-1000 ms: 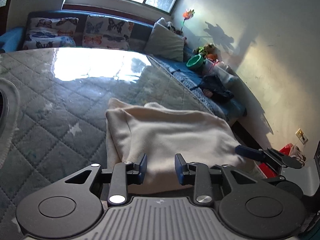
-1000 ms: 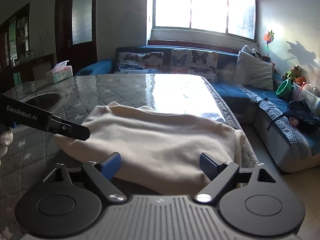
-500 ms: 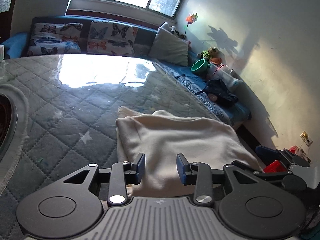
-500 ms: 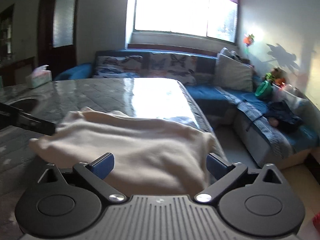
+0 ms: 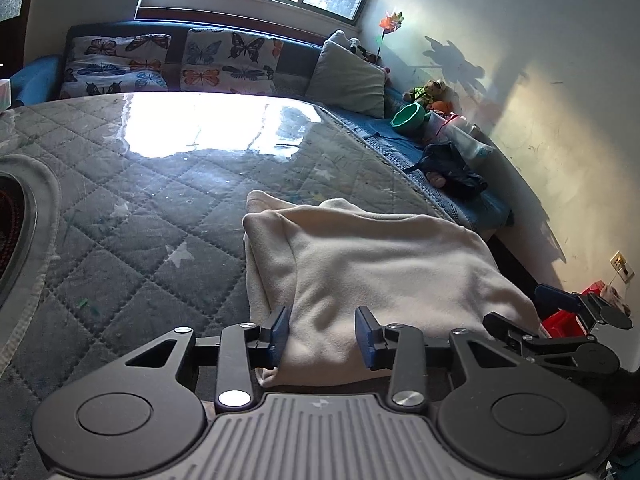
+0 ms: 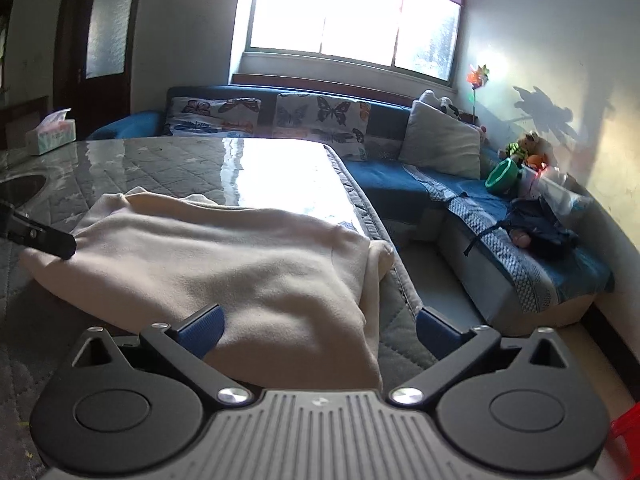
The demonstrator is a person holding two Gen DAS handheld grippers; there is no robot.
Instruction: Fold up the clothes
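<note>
A cream fleece garment [image 5: 384, 272] lies folded on the quilted grey table [image 5: 152, 216], near its right edge; it also shows in the right wrist view [image 6: 224, 264]. My left gripper [image 5: 322, 334] is open, its blue pads apart over the garment's near left edge, holding nothing. My right gripper [image 6: 316, 328] is wide open over the garment's near right corner, empty. The right gripper shows at the right of the left wrist view [image 5: 568, 320]. A left finger [image 6: 44, 236] shows at the left of the right wrist view.
A blue sofa [image 6: 400, 176] with butterfly cushions [image 6: 320, 116] runs behind and right of the table. A green bowl [image 6: 502, 176], toys and a dark bag [image 6: 540, 228] lie on it. A tissue box [image 6: 50, 136] and a round mat [image 5: 20, 216] sit at the table's left. Red item on floor [image 5: 568, 318].
Both grippers have drawn back and risen slightly from the garment. The left jaws have widened a little. The garment lies still on the table.
</note>
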